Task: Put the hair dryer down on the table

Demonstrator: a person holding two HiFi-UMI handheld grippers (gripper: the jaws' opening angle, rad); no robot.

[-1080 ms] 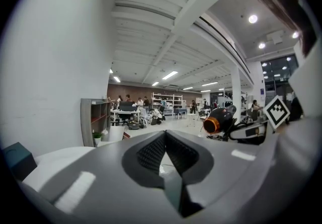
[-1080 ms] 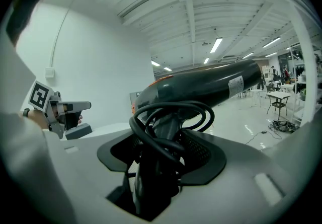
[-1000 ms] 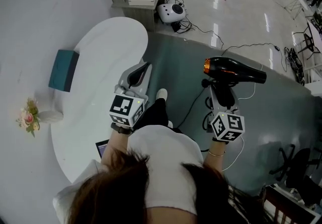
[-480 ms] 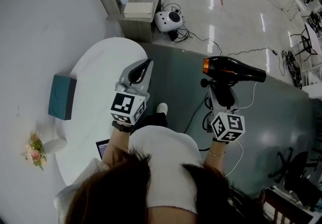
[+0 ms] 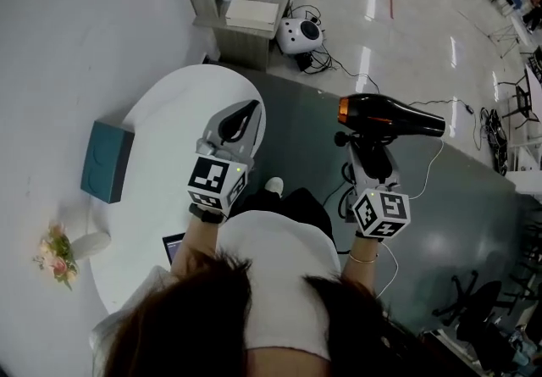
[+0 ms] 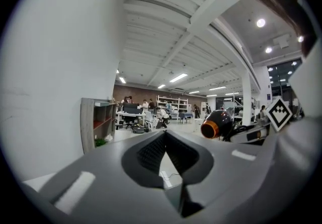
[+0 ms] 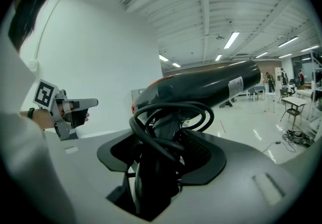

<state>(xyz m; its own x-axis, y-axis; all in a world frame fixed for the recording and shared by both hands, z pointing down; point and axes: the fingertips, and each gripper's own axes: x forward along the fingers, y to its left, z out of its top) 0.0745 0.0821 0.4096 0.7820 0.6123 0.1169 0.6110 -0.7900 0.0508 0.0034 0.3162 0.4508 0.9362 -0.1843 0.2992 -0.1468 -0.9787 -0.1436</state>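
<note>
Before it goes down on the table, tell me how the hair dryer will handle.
The hair dryer looks top-heavy: its long barrel sits across a narrow handle in the right gripper, so it would probably tip if stood up. The cord looped at the handle looks floppy and may uncoil. Its glossy shell could slide.

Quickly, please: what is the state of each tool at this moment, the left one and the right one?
Left tool: closed, holding nothing.
Right tool: closed on the hair dryer, gripping it by its handle.

Hair dryer (image 5: 394, 115) nearer the table (image 5: 161, 138).
</note>
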